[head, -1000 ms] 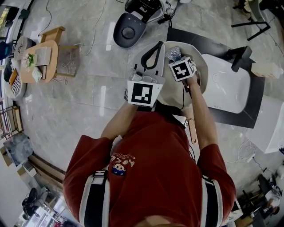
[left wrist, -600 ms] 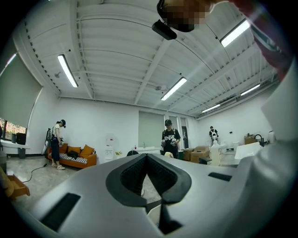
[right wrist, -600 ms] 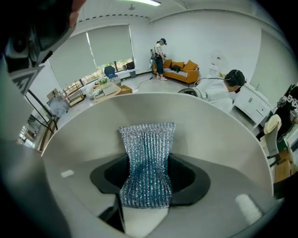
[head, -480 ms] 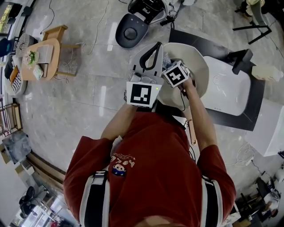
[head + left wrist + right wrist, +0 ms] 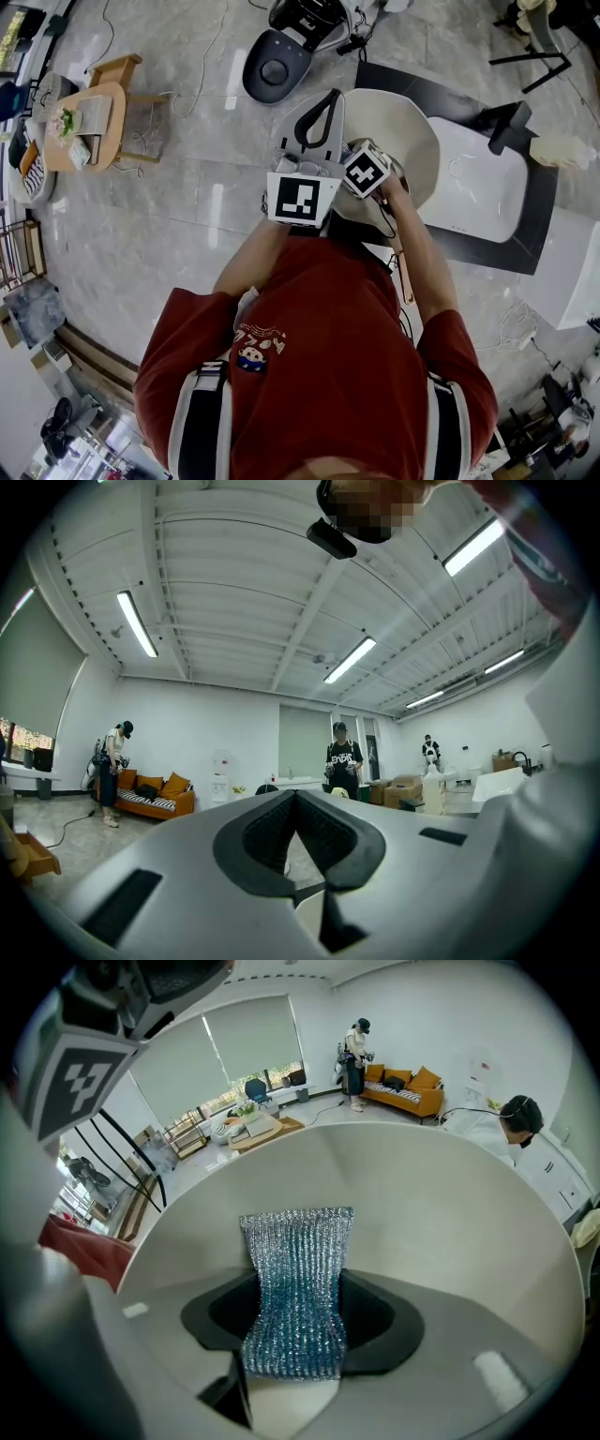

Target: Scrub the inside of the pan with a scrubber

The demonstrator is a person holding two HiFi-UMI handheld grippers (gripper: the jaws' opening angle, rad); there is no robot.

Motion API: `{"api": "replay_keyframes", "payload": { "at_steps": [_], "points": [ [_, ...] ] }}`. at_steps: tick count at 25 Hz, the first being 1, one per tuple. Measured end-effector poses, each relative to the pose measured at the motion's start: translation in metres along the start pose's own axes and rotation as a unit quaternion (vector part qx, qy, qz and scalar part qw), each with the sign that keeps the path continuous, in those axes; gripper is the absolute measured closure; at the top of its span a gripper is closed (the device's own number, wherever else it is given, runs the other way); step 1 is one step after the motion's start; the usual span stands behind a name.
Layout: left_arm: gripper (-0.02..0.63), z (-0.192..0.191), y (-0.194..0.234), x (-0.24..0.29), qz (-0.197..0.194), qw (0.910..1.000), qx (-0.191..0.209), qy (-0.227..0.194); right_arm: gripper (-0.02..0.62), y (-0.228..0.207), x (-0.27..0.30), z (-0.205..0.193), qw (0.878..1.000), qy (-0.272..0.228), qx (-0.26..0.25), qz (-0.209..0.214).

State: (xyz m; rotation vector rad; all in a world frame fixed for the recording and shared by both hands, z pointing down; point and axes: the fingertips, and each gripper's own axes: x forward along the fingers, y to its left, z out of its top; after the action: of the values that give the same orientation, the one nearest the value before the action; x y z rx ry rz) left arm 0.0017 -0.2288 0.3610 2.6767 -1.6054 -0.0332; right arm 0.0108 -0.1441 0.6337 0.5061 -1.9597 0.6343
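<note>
Firmly clamps the right gripper (image 5: 298, 1309) on a silver-blue mesh scrubber (image 5: 298, 1279), the lower part of the strip squeezed between the black pads (image 5: 384, 1321) and the upper end lying flat on the inner wall of the cream pan (image 5: 450, 1222). Holds the left gripper (image 5: 295, 799) with its two tips closed against each other; shows only a pale sliver low in the gap behind them, impossible to say of what. From the head view, sets this left gripper (image 5: 319, 117) at the left rim of the pan (image 5: 412, 131), touching it or just beside it, and the right marker cube (image 5: 366, 171) over the near part of the bowl, close to the left marker cube (image 5: 300, 197). Points the copper-coloured pan handle (image 5: 405, 272) toward the red shirt (image 5: 319, 375). Has the pan over a black surface (image 5: 469, 98), beside a white basin (image 5: 478, 183). Farther out, on the grey floor (image 5: 187, 234), a small wooden table (image 5: 94, 122).
</note>
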Motion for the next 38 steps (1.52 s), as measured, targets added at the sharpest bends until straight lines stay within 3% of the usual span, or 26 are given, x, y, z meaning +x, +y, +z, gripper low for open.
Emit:
{"api": "replay_keyframes", "payload": {
  "at_steps": [2,6,13,20,29,32,35,38],
  "points": [
    [0.600,0.001,0.000,-0.001,0.000,1.0000,0.000,-0.001,0.333,0.006,-0.003,-0.011,1.000,0.026,0.005,0.008],
    [0.600,0.002,-0.001,-0.003,-0.002,1.0000,-0.001,0.000,0.333,0.017,-0.005,-0.009,0.999,0.018,-0.018,0.023],
    [0.600,0.002,-0.009,0.001,-0.011,0.9999,-0.003,-0.002,0.333,0.021,-0.013,-0.042,0.997,0.072,-0.012,0.040],
    [0.600,0.003,-0.014,0.005,-0.020,0.9998,-0.003,-0.005,0.331,0.018,-0.017,-0.056,0.994,0.096,-0.021,0.039],
    [0.600,-0.001,-0.018,0.009,-0.026,0.9996,-0.007,0.001,0.331,0.000,-0.030,-0.074,0.992,0.114,0.046,0.036],
    [0.600,-0.002,-0.019,0.011,-0.028,0.9996,-0.009,0.001,0.331,-0.020,-0.037,-0.080,0.991,0.117,0.062,0.000],
    [0.600,-0.002,-0.020,0.012,-0.030,0.9995,-0.009,0.002,0.330,-0.022,-0.039,-0.085,0.988,0.115,0.104,0.004],
    [0.600,-0.002,-0.021,0.014,-0.032,0.9994,-0.008,0.002,0.330,-0.037,-0.045,-0.089,0.984,0.118,0.132,-0.026]
  ]
}}
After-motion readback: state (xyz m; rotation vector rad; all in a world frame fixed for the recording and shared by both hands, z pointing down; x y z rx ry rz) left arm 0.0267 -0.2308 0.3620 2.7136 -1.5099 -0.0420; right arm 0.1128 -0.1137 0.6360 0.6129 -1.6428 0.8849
